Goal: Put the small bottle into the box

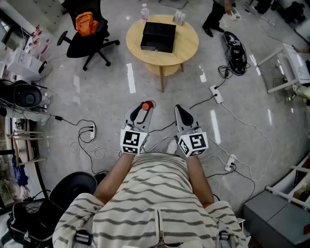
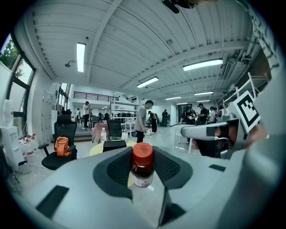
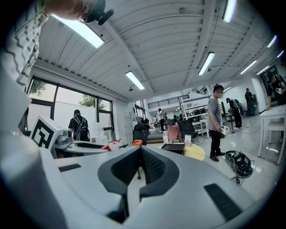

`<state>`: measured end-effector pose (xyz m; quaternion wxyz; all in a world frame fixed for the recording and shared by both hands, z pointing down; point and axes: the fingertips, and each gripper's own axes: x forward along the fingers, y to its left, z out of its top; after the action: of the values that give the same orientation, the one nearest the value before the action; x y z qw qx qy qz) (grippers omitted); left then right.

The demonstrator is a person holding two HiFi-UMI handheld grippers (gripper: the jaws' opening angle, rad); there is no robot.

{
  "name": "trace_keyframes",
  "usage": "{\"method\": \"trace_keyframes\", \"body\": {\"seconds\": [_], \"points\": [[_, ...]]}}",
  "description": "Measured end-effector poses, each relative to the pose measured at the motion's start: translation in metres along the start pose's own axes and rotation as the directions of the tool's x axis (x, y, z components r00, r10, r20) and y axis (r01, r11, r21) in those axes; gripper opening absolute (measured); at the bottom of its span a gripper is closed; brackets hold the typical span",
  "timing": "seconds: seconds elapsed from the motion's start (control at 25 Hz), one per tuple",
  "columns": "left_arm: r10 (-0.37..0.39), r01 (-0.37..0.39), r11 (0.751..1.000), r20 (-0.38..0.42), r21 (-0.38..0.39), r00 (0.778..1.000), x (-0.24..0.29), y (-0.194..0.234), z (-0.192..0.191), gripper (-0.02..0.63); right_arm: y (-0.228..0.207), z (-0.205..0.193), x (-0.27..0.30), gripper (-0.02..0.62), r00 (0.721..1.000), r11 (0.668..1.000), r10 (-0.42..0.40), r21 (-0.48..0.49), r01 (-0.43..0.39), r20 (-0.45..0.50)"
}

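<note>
A small brown bottle with a red cap (image 1: 146,105) stands upright between the fingers of my left gripper (image 1: 144,108), held at waist height over the floor. In the left gripper view the bottle (image 2: 143,172) sits clamped between the two dark pads (image 2: 117,169). My right gripper (image 1: 180,109) hangs beside it, shut and empty; in the right gripper view its pads (image 3: 154,166) meet with nothing between them. The black box (image 1: 158,36) lies on a round wooden table (image 1: 189,46) some way ahead, also seen as the box (image 2: 114,145) and the box (image 3: 173,146).
A clear water bottle (image 1: 144,12) and a small carton (image 1: 179,18) stand on the table's far side. A black office chair with an orange bag (image 1: 86,25) is at the left. Cables and power strips (image 1: 216,94) cross the floor. A person (image 1: 215,14) stands behind the table.
</note>
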<state>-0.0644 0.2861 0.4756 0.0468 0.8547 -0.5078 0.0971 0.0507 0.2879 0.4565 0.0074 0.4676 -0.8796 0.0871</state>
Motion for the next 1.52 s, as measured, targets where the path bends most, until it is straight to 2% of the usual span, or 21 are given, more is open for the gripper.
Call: {"method": "trace_keyframes", "body": {"seconds": [0.56,1.08,1.28,1.52], "points": [[0.037,-0.037,0.999,-0.006,0.012,0.999,0.015,-0.021,0.006,0.149,-0.026,-0.004,-0.003,0.02,0.999,0.999,0.035,-0.007,-0.035,-0.003],[0.125,-0.125,0.992,0.026,-0.009,0.992,0.053,-0.075,0.018,0.148,-0.093,-0.006,-0.026,0.02,0.995,0.994,0.102,-0.036,-0.103,-0.019],[0.135,-0.135,0.991,0.013,-0.011,0.991,0.053,-0.088,0.016,0.148,-0.095,-0.008,-0.027,0.02,0.992,0.992,0.127,-0.02,-0.127,-0.012],[0.16,-0.16,0.986,-0.003,-0.038,0.987,0.061,-0.082,0.008,0.147,-0.099,-0.009,-0.018,0.02,0.988,0.988,0.152,-0.031,-0.153,-0.02]]}}
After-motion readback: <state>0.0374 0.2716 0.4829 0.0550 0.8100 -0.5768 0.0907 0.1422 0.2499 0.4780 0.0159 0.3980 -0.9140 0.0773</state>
